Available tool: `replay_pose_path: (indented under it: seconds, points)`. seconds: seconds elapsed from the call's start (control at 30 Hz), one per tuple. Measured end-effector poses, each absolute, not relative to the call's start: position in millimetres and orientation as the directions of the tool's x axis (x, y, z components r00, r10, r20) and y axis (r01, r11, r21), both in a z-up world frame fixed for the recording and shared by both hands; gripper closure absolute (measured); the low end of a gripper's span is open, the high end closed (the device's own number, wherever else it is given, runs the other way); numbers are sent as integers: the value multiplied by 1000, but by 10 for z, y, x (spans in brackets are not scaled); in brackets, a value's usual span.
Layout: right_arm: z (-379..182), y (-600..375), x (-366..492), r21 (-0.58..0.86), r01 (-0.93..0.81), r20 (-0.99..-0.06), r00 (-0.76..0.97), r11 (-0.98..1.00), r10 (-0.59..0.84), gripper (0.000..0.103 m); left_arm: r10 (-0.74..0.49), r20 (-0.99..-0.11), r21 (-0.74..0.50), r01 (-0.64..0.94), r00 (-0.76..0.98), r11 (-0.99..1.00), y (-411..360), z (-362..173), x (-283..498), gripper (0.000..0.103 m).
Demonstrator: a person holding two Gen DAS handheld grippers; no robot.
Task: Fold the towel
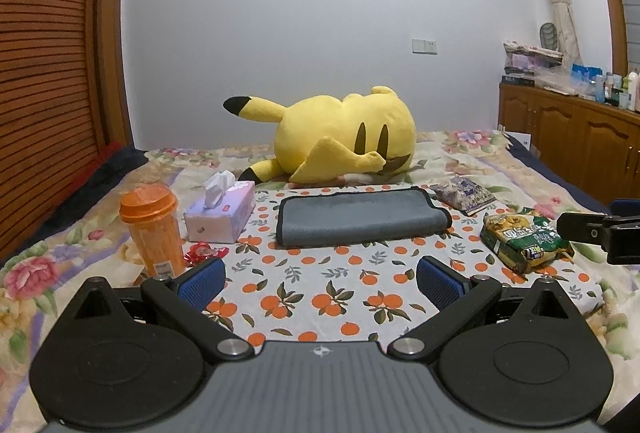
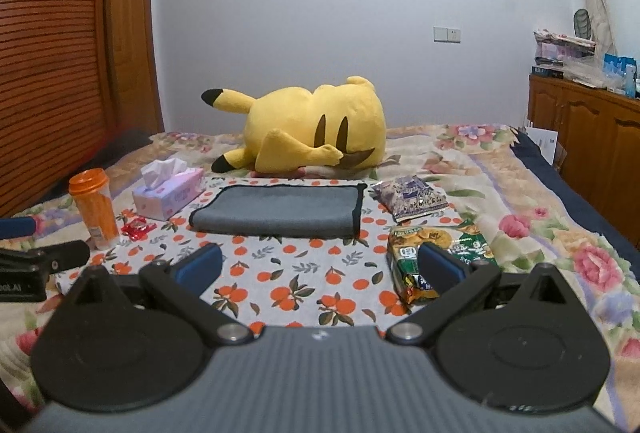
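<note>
Both the left gripper [image 1: 321, 277] and right gripper [image 2: 320, 265] hover spread wide, empty, near of the grey towel [image 1: 360, 217] lying already folded on the orange-print cloth [image 1: 320, 297], so next likely another fold or finish.

A yellow plush toy [image 1: 340, 137] lies on the bed [image 1: 520, 161]. On the orange-print cloth [image 1: 320, 297] stand an orange bottle [image 1: 154, 229] and a tissue box [image 1: 222, 215], with a red wrapper [image 1: 204, 253] between them. A purple packet [image 1: 464, 195] and green snack bag [image 1: 524, 239] lie opposite.
</note>
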State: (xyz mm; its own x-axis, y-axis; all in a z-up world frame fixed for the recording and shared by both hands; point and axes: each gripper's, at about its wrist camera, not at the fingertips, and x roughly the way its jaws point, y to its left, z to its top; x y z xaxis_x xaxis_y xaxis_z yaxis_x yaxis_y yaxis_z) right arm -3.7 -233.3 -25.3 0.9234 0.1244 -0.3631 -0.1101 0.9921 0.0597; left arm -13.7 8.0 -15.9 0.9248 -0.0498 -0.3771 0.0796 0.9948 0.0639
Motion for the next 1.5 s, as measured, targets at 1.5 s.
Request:
replay_pose_path:
  seconds: [1.5]
  points:
    - [-237,-2371,-59,61,-89,-335,936,994,105,0,-44,-355,85,80,934,993,61,-166,-168,0]
